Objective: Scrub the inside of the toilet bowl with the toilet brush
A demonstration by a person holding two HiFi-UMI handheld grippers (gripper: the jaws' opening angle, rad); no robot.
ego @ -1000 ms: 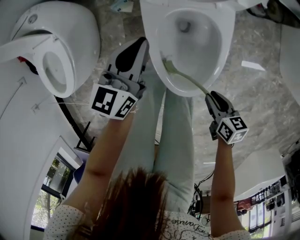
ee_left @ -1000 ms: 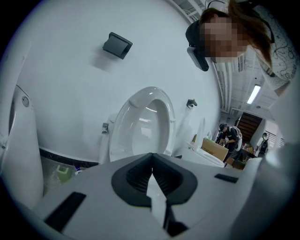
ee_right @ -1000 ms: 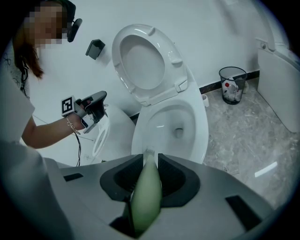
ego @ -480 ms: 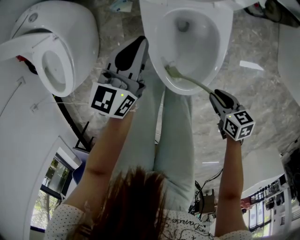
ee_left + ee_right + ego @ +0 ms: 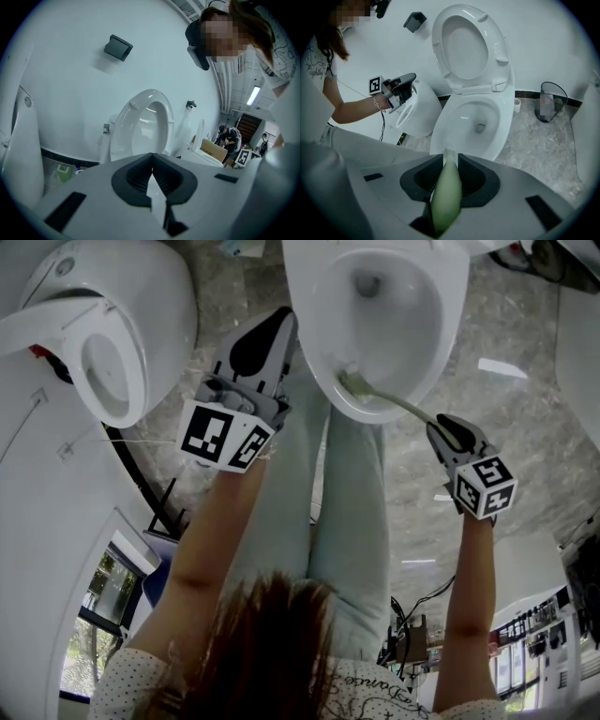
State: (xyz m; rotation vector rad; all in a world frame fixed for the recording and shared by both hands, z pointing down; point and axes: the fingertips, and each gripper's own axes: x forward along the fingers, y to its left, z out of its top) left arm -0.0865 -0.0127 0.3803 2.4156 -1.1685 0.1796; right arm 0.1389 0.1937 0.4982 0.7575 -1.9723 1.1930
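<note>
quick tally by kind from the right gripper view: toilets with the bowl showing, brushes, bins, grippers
toilets with the bowl showing: 2 (scrubbed toilet, smaller toilet)
toilet brush: 1, held in the right gripper's jaws
waste bin: 1
grippers: 2 (left gripper, right gripper)
total: 6

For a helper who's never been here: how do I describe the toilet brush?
Find the open toilet bowl in the middle. A thin toilet brush crosses its near rim, head inside: pale green against white porcelain, handle clamped in the right gripper.
</note>
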